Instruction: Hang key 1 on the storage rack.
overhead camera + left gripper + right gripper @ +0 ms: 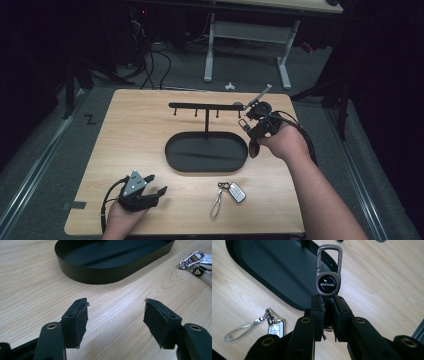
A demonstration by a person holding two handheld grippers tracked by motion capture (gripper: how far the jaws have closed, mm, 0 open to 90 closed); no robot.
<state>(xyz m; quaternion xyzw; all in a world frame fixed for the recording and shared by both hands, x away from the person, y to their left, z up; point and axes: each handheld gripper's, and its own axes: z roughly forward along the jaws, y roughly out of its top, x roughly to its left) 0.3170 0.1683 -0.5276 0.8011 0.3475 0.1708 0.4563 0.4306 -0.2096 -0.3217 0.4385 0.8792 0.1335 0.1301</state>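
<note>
A: Where's the keychain (328,277)?
B: Clamped in the right gripper (328,301), beside the rack (206,106)'s end. Left gripper (116,315) hangs released.
A: Risk?
B: Carabiner may miss its hook if tilted.

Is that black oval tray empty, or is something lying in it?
Empty. The black tray shows only bare floor inside; the car key lies outside it on the table.

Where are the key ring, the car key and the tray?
Key ring (327,284), right gripper view: its round badge.
Car key (236,192), high view: its body.
Tray (100,273), left gripper view: its near wall.
</note>
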